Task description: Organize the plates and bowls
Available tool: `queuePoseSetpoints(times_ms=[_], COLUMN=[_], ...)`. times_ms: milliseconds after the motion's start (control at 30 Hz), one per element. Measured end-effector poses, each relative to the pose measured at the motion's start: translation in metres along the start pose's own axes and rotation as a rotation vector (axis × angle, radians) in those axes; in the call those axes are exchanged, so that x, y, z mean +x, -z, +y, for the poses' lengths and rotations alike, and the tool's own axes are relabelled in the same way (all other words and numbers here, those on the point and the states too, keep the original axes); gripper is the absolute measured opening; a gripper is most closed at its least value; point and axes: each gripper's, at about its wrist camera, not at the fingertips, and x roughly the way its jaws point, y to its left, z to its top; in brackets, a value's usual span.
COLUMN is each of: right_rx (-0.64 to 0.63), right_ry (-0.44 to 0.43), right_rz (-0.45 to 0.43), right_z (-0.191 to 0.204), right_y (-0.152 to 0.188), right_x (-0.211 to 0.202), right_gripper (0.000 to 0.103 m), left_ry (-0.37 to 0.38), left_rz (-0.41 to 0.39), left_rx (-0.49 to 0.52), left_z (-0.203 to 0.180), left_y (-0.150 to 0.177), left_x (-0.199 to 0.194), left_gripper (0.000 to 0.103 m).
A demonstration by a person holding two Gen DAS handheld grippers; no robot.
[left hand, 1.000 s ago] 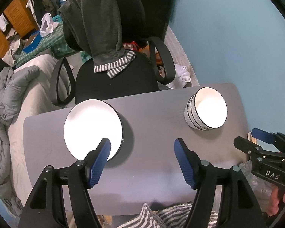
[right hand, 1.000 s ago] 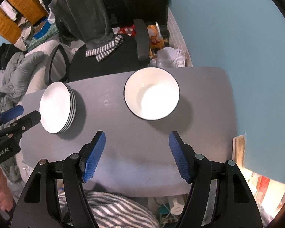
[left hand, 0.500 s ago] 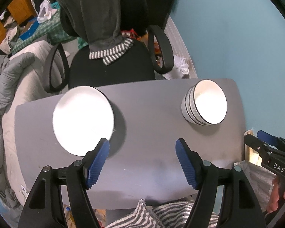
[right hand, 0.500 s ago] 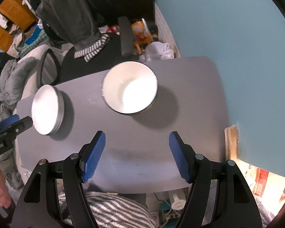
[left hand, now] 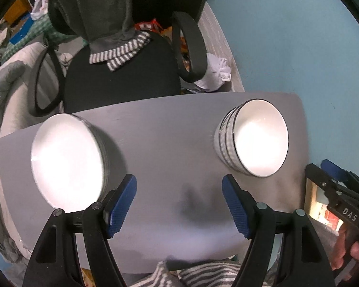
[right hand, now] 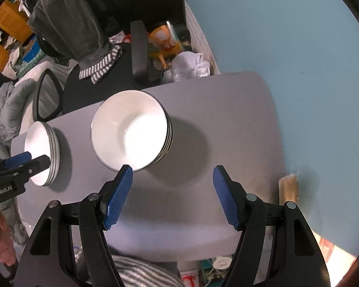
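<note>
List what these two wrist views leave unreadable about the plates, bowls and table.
- Plate stack, left wrist view: motion blur smears the rims, so the count is unclear.
- Bowl stack, right wrist view: inner bowls are hidden by the top bowl.
- Table, both views: the near edge is covered by the grippers' fingers and striped fabric.

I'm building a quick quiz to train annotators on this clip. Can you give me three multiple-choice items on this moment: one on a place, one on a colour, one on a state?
1. Where does the plate stack stand on the grey table?
A. left part
B. right part
C. on the chair

2. What colour are the gripper pads?
A. red
B. blue
C. green

3. How are the left gripper and right gripper?
A. both clamp dishes
B. one holds a bowl
C. both open, empty

Key: 1 A, the bowl stack takes the right part; 2 B, every pad shows blue; 3 C, wide gaps with nothing between the pads.
</note>
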Motion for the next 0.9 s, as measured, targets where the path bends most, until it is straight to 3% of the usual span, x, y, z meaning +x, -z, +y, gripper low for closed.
queuePoseSetpoints(times_ms=[900], right_rx=[-0.054], right_ry=[-0.068], right_rz=[0.101], right_z=[-0.009], right_y=[-0.041], right_x=[0.086], right_gripper=[0.069], left_ry=[0.010], left_rz=[0.088], left_rx=[0.044], left_z=[-0.033], left_y=[-0.047], left_x=[0.073], left_gripper=[0.076])
